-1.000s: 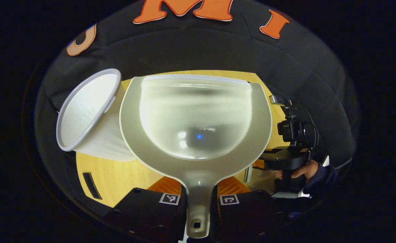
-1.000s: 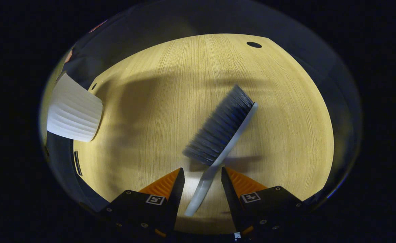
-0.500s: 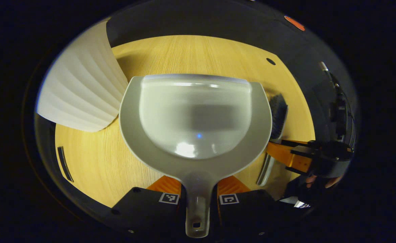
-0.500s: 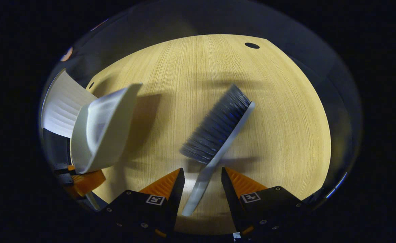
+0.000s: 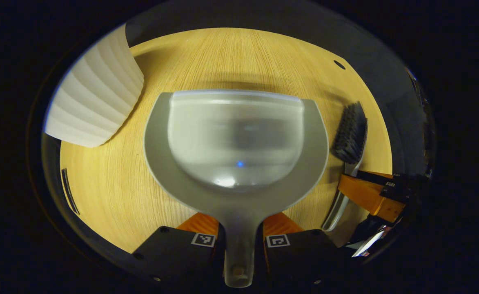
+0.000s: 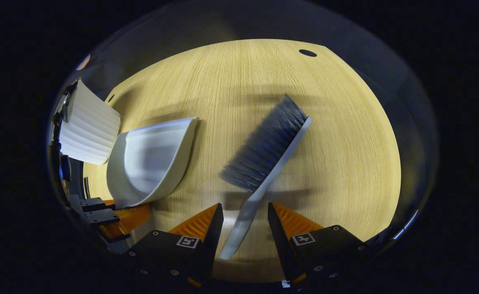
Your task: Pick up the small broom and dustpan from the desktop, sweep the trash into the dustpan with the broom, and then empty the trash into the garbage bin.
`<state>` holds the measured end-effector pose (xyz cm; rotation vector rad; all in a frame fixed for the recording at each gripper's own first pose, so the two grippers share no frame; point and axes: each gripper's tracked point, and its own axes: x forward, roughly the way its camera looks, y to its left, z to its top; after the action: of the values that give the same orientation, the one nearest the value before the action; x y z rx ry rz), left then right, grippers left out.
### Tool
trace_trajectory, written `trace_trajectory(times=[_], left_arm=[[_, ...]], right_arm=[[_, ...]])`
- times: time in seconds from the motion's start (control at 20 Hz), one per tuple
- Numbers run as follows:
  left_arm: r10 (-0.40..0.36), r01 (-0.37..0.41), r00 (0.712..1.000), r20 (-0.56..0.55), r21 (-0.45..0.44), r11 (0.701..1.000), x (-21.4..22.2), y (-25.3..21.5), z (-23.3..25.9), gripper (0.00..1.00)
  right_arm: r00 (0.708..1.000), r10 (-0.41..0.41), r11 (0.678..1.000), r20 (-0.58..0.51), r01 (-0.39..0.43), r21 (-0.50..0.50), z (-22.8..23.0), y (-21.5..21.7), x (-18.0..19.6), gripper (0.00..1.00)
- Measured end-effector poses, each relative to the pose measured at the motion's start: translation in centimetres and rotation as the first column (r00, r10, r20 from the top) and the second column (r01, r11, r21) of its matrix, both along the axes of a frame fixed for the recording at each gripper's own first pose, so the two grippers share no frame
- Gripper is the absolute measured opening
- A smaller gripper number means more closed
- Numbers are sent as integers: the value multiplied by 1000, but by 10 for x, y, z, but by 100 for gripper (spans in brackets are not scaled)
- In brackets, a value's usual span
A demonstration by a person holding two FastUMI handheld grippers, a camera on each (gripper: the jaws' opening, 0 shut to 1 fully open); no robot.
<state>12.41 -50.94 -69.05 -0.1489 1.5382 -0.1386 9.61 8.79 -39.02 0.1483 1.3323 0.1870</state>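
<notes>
My left gripper (image 5: 239, 234) is shut on the handle of the pale dustpan (image 5: 237, 139). The pan lies nearly level, low over the wooden table (image 5: 112, 192), and nothing shows in its bowl. In the right gripper view the dustpan (image 6: 153, 159) sits left of the broom, with the left gripper (image 6: 119, 218) behind it. My right gripper (image 6: 243, 212) holds the broom (image 6: 264, 151) by its white handle, dark bristles pointing left and a shadow beneath it. The broom (image 5: 350, 132) and the right gripper (image 5: 368, 196) also appear at the right of the left gripper view.
A white ribbed garbage bin (image 5: 94, 94) stands at the table's left, just beyond the dustpan; it is the same bin (image 6: 89, 127) seen at the left edge of the right gripper view. A small round hole (image 6: 307, 52) marks the table's far right corner.
The dustpan has swung down from the bin's mouth to lie nearly level over the table, a little away from the bin. The right gripper and broom have barely moved.
</notes>
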Motion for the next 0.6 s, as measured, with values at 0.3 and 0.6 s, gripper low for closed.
trace_trajectory(times=[0.3, 0.6], left_arm=[[6, -3, 999, 34, -70, 998, 17, -9, -12, 35], [9, 0, 992, 129, -74, 997, 26, -5, 2, 56]], right_arm=[[1000, -3, 1000, 29, 3, 8, 8, 2, 0, 67], [993, -47, 998, 111, 43, 37, 28, -2, 5, 84]])
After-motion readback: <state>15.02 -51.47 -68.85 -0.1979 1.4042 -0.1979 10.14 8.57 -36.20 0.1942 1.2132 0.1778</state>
